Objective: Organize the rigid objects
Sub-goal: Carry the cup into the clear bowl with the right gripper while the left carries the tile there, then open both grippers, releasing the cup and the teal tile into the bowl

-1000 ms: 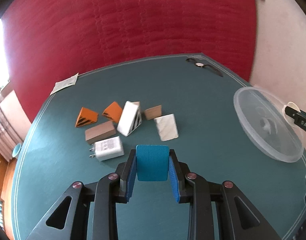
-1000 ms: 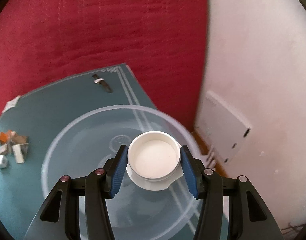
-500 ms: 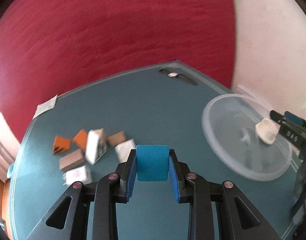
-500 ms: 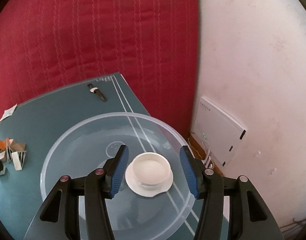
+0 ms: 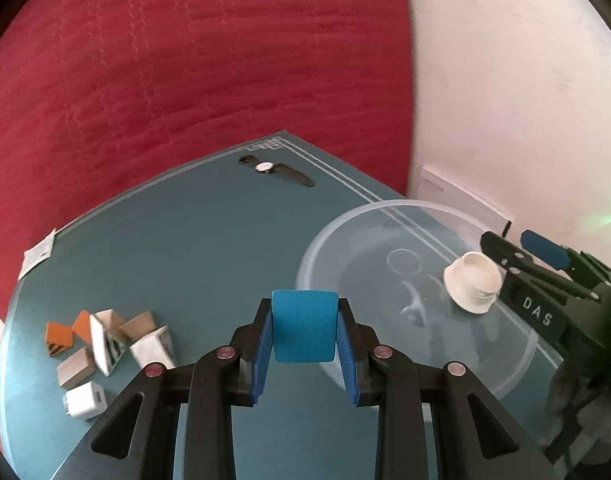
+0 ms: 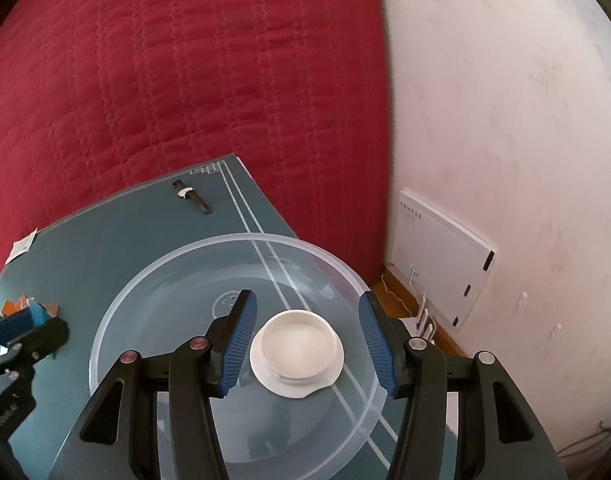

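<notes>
Block (image 5: 303,326), blue, clamped between the pads of the left hand-held gripper (image 5: 304,334), carried above the tabletop (image 5: 193,248) just short of the bowl (image 5: 385,216) rim. White cap (image 6: 296,350) sits on the bowl floor, mouth up. Right hand-held gripper (image 6: 307,340) hangs over it with jaws parted and clear of the cap on both sides; nothing held.

Risks, as judged:
- Bowl is light, clear plastic, and overhangs the tabletop's far corner in the right wrist view. A knock on the rim from the left hand-held gripper could slide or tip it off the edge.
- Both tools converge on the same bowl. If the right one does not clear out, the left one's black frame may strike it on approach.
- Block dropped from height could bounce off the hard floor of the bowl, or hit the cap and flip it.
- Clear rim is hard to read; an early release puts the block on the tabletop.

Remaining pieces (image 5: 109,340) lie clustered well apart to the left; watch (image 5: 265,167) near the far edge, out of the way.
</notes>
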`<action>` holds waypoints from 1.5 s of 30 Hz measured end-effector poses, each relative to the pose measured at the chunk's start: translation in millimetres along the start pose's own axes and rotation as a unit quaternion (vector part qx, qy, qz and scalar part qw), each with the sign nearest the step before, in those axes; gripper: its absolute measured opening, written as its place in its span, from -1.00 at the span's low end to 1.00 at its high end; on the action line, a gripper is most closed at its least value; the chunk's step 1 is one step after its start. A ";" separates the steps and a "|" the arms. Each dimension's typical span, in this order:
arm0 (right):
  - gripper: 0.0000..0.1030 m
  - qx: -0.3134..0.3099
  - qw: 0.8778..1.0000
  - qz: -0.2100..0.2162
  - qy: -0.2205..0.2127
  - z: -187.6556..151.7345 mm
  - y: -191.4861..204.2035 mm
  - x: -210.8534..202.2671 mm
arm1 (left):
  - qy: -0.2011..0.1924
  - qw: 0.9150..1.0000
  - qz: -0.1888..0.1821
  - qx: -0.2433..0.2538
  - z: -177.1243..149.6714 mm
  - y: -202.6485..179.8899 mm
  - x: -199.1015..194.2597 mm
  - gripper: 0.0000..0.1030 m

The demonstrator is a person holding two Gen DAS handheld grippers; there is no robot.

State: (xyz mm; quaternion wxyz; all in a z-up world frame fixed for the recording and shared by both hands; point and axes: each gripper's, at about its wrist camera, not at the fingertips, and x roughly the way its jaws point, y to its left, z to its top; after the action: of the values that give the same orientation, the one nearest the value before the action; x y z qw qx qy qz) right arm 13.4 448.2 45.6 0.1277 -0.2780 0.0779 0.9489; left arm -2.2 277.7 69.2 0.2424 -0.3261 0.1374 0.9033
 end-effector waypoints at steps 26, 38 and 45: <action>0.21 0.019 1.000 -0.004 -0.017 -0.1 -10.5 -5.6 | 0.001 1.000 -0.019 0.005 -2.2 -11.3 0.4 0.77; 0.26 -0.025 0.999 0.029 -0.022 -10.1 19.8 -13.3 | 0.004 0.998 0.037 -0.054 -14.8 37.9 -9.7 0.94; 0.32 -0.049 0.997 0.054 -0.012 -18.5 40.7 -17.2 | 0.009 0.987 0.107 -0.119 -28.1 70.5 -18.5 0.96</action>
State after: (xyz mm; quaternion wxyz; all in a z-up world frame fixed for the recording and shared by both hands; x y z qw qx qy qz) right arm 25.1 401.9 42.7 0.0635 -0.2678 0.0447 0.9603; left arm -12.3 200.3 66.7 0.1028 -0.3447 0.0652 0.9308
